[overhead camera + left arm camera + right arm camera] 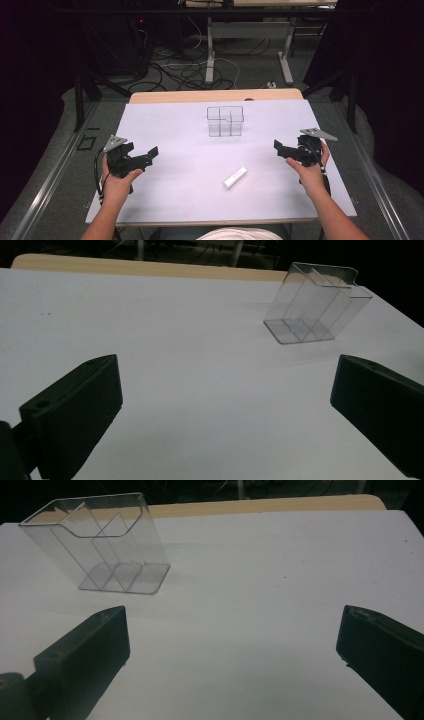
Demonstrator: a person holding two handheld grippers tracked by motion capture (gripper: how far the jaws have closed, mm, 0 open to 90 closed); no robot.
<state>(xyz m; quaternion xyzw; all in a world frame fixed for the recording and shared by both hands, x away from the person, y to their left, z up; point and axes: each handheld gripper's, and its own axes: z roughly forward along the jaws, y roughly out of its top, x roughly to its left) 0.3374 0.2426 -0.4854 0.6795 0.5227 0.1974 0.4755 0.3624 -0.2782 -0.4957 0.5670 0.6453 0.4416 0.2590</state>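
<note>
Overhead and tong-mounted views of a white counter (165,190) with 2 hand-held tongs. The left tongs (149,154) are held at the counter's left side, above its surface; their 2 black jaws stand wide apart, with nothing between them and nothing touched. In the left gripper view the left tongs (225,405) frame only bare counter, and the clear divided container (314,305) lies beyond and toward the right jaw. The right tongs (278,148) are held at the counter's right side, likewise above the surface, jaws wide apart and empty. In the right gripper view the right tongs (232,650) again frame bare counter, with the clear divided container (107,542) beyond and toward the left jaw.

The clear divided container (225,120) stands upright on the far middle of the counter, between the 2 tongs and well apart from both; its inner walls split it into several compartments, all seen empty. A small white block (235,177) lies flat on the near part of the counter, angled, right of centre, nearer the right tongs than the left but touching neither. Each of the tongs carries a grey 3-cornered plate on top.
</note>
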